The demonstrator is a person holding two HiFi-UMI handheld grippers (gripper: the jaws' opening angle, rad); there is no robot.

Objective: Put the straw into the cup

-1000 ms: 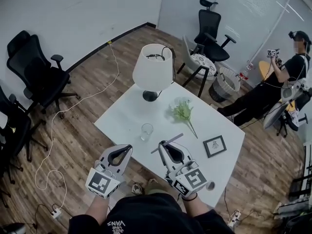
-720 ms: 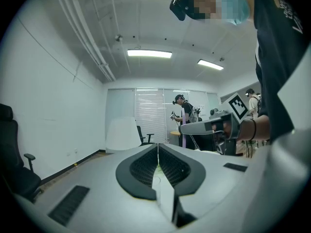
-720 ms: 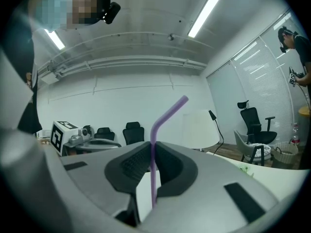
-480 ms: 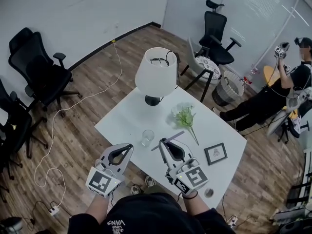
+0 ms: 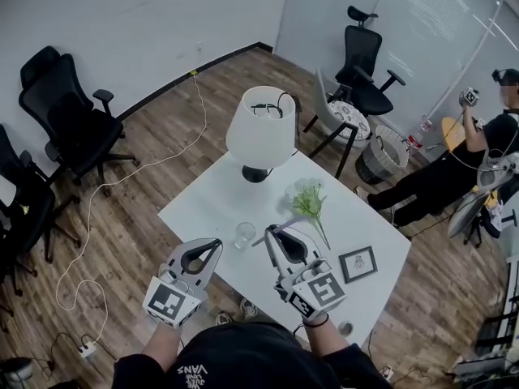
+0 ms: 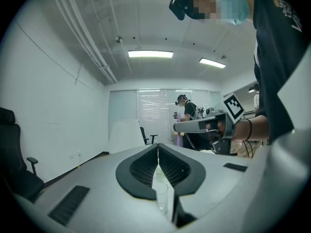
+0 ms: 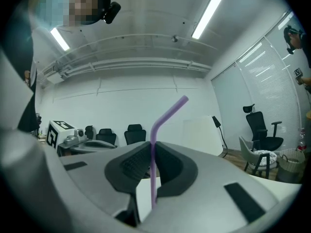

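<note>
A clear glass cup (image 5: 245, 234) stands near the front edge of the white table (image 5: 212, 191). My right gripper (image 5: 272, 231) hovers just right of the cup, shut on a purple bendy straw (image 5: 285, 224) that lies across its tips. In the right gripper view the straw (image 7: 153, 171) stands upright between the jaws of the right gripper (image 7: 152, 147), its bent end leaning right. My left gripper (image 5: 215, 244) is below and left of the cup, off the table's edge. In the left gripper view the left gripper (image 6: 158, 150) is shut and empty, with the cup (image 6: 162, 196) seen beyond it.
On the table stand a white lamp (image 5: 261, 128), a sprig of flowers (image 5: 308, 202), a framed picture (image 5: 358, 263) and a small round object (image 5: 346, 328). Black office chairs (image 5: 69, 124) line the left. A seated person (image 5: 454, 164) and a basket (image 5: 379, 154) are at the right.
Both grippers have moved forward; the right gripper's tips, with the straw, now lie level with the cup and closer to it. Its grip on the straw is unchanged.
</note>
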